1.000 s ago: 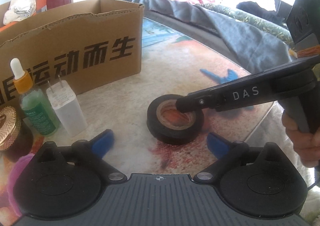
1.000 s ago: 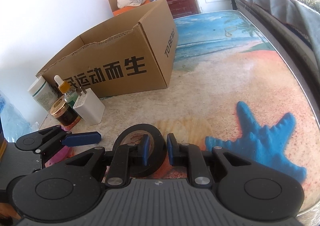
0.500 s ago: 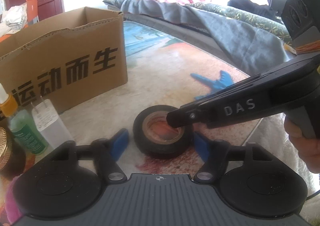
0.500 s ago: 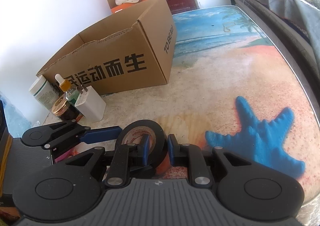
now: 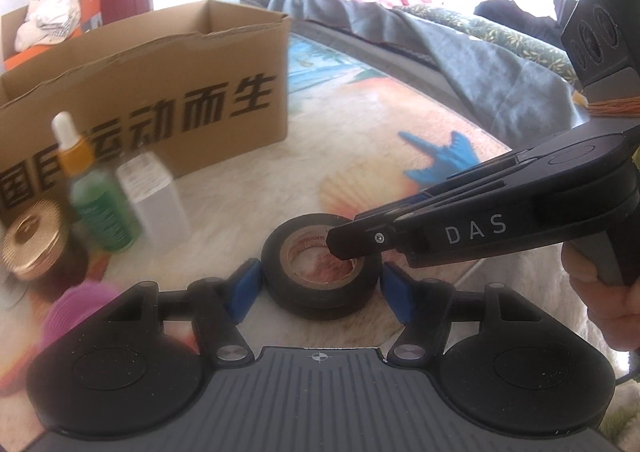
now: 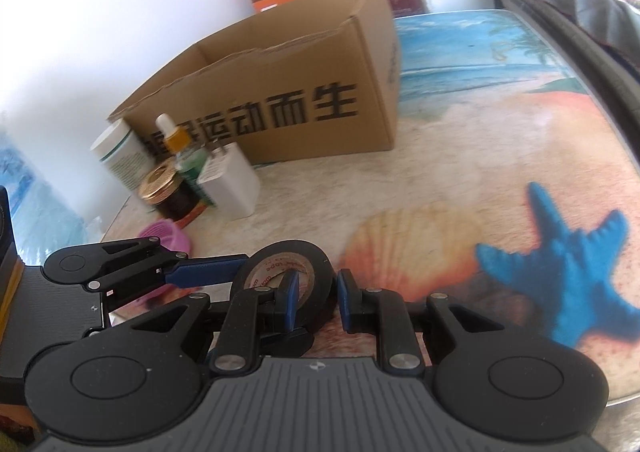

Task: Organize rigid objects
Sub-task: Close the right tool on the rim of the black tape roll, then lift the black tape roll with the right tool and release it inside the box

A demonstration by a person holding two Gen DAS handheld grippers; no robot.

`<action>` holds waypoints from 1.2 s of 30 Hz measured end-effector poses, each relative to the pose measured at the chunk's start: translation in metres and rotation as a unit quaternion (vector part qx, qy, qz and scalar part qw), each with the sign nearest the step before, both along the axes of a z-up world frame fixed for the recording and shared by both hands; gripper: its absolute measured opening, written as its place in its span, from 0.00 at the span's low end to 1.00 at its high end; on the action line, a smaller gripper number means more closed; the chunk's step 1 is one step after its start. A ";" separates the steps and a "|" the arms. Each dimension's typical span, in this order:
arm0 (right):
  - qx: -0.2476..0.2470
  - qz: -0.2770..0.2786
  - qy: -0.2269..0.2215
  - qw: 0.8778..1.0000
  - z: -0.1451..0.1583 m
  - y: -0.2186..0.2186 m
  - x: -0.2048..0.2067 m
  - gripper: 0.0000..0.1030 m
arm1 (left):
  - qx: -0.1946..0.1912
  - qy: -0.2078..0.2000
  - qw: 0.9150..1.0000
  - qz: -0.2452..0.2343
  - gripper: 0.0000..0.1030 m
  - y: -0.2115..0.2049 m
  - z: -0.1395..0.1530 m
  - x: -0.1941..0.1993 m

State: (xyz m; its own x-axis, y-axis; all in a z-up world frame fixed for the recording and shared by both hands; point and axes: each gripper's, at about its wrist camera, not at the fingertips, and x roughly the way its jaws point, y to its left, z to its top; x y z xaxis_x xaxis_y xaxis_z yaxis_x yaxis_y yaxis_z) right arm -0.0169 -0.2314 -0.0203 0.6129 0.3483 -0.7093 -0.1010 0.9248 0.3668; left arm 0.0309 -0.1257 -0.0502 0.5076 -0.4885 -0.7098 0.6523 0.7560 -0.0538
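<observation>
Black tape roll (image 5: pixel 322 262) lies flat on the tabletop (image 5: pixel 248 191), bracketed by the left gripper (image 5: pixel 322 290), whose closing pads apparently just touch it; right gripper (image 6: pixel 316 294) pinches its three-o'clock wall; box (image 5: pixel 160 91) at eleven o'clock.

Both tools angled down, tips close together

The left tool (image 5: pixel 322 286) has just narrowed; whether its blue pads touch anything is unclear. The right tool (image 6: pixel 316 294) is nearly shut, one finger (image 6: pixel 289 294) inside a ring; a hand (image 5: pixel 604 304) grips its handle.
</observation>
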 end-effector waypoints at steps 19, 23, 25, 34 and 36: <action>-0.021 0.020 0.004 1.000 -0.001 0.008 0.008 0.22 | 0.015 -0.011 1.000 -0.011 0.68 -0.008 -0.005 0.006; -0.031 0.029 -0.001 0.999 -0.001 0.010 0.008 0.22 | 0.013 -0.017 1.000 -0.011 0.65 -0.009 -0.004 0.005; -0.034 0.032 -0.004 0.999 -0.001 0.010 0.008 0.22 | 0.010 -0.020 1.000 -0.010 0.65 -0.008 -0.005 0.005; -0.041 0.031 -0.007 0.999 0.001 0.011 0.007 0.20 | 0.003 -0.030 1.000 -0.006 0.65 -0.006 -0.002 0.001; -0.041 0.030 -0.012 0.999 0.004 0.011 0.007 0.20 | -0.002 -0.035 0.999 -0.005 0.65 -0.005 0.002 0.000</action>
